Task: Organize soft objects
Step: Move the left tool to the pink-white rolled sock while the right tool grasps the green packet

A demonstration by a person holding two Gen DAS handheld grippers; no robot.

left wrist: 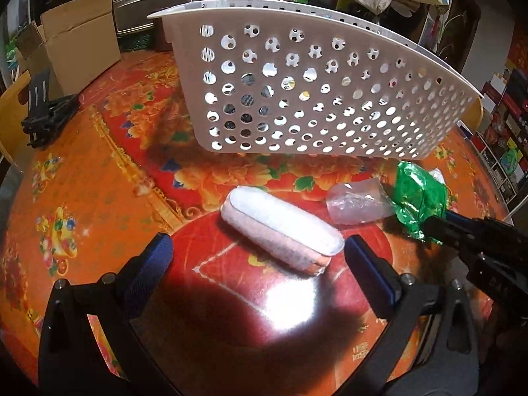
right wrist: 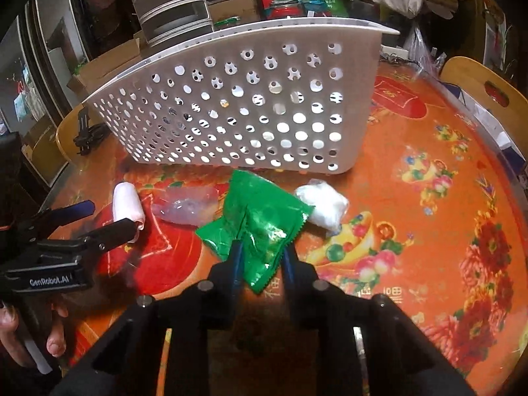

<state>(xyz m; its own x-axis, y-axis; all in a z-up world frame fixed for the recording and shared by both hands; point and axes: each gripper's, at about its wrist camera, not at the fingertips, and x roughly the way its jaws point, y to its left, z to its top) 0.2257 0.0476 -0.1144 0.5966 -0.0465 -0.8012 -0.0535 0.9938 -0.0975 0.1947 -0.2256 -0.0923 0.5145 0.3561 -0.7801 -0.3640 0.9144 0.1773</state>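
Note:
A white perforated basket point(left wrist: 297, 99) stands on the red and orange floral table, also in the right wrist view point(right wrist: 250, 112). My left gripper point(left wrist: 257, 254) is open, its fingers on either side of a white-and-pink rolled cloth point(left wrist: 280, 234), seen too in the right wrist view point(right wrist: 128, 206). My right gripper point(right wrist: 262, 250) is shut on a green shiny packet point(right wrist: 257, 224), held low over the table; the packet also shows in the left wrist view point(left wrist: 419, 201). A clear plastic pouch point(right wrist: 188, 206) and a white wrapped bundle point(right wrist: 325, 206) lie before the basket.
A black clamp tool point(left wrist: 46, 112) lies at the table's left edge. Cardboard boxes point(left wrist: 79, 39), stacked trays and bags crowd behind the basket. A wooden chair back point(right wrist: 485, 92) stands at the right. The left gripper point(right wrist: 109, 221) is visible in the right wrist view.

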